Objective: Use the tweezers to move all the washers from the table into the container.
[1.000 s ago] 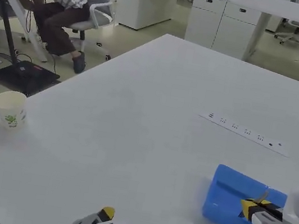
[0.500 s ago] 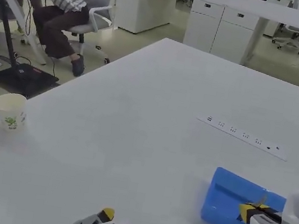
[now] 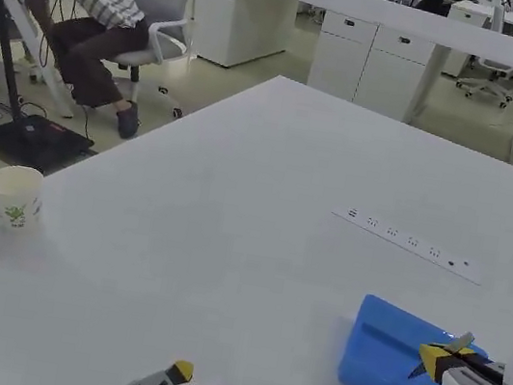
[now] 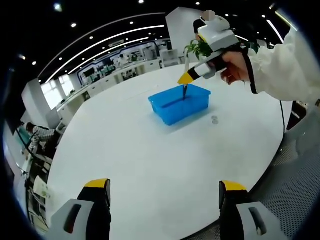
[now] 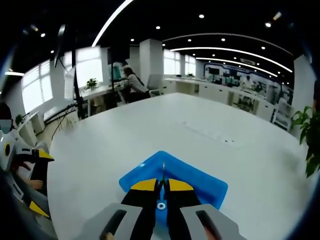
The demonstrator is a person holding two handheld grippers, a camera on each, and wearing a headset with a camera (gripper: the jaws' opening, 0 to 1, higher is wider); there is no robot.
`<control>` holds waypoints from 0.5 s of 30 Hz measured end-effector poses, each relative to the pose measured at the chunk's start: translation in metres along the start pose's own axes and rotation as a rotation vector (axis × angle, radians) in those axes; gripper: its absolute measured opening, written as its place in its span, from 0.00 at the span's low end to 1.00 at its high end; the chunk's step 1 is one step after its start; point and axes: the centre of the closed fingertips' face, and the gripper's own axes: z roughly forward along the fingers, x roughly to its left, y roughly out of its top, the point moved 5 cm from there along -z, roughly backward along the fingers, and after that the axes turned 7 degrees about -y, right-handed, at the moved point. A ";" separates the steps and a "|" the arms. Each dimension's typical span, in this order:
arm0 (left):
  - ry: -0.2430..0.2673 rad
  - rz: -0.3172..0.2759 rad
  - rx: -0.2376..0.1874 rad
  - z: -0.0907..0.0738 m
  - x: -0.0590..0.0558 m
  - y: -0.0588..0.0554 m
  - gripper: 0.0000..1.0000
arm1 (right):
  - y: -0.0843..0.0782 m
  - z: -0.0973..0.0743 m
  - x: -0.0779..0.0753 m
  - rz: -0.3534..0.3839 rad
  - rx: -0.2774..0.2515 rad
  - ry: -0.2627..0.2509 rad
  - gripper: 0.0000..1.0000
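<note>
No readable text, green print on paper cup [image 3: 14, 196] illegible

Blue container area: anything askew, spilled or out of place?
Nothing spilled or damaged. The blue plastic container sits flat, right tongs holding thin metal tweezers over it. What look like small round washers lie outside it on the white table.

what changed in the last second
Mostly the camera shifted. The right tongs, shut on the tweezers, stay over the blue container; nothing taken or dropped. The left tongs stay open; paper cup unmoved.
</note>
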 end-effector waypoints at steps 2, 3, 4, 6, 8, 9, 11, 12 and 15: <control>0.002 -0.004 0.000 0.000 0.000 0.000 0.91 | 0.005 -0.009 0.003 0.015 -0.029 0.010 0.02; 0.002 -0.004 0.000 0.000 0.001 0.000 0.91 | 0.010 -0.019 0.012 0.023 -0.039 0.012 0.02; 0.002 -0.005 0.000 0.000 0.001 0.000 0.91 | 0.014 -0.028 0.018 0.032 -0.052 0.016 0.02; 0.003 -0.004 0.001 0.000 0.001 0.000 0.91 | 0.016 -0.035 0.021 0.033 -0.065 0.018 0.02; 0.004 -0.003 0.003 0.000 0.001 -0.001 0.91 | 0.016 -0.045 0.025 0.031 -0.071 0.016 0.02; 0.004 -0.003 0.004 0.000 0.001 -0.001 0.91 | 0.015 -0.050 0.027 0.027 -0.074 0.014 0.02; 0.005 -0.003 0.003 0.000 0.001 -0.001 0.91 | 0.011 -0.056 0.029 0.015 -0.069 0.012 0.02; 0.005 -0.003 0.003 0.000 0.001 -0.001 0.91 | 0.009 -0.058 0.030 0.009 -0.065 0.010 0.02; 0.005 -0.003 0.006 0.000 0.001 -0.002 0.91 | -0.007 -0.063 0.032 -0.017 -0.040 -0.004 0.02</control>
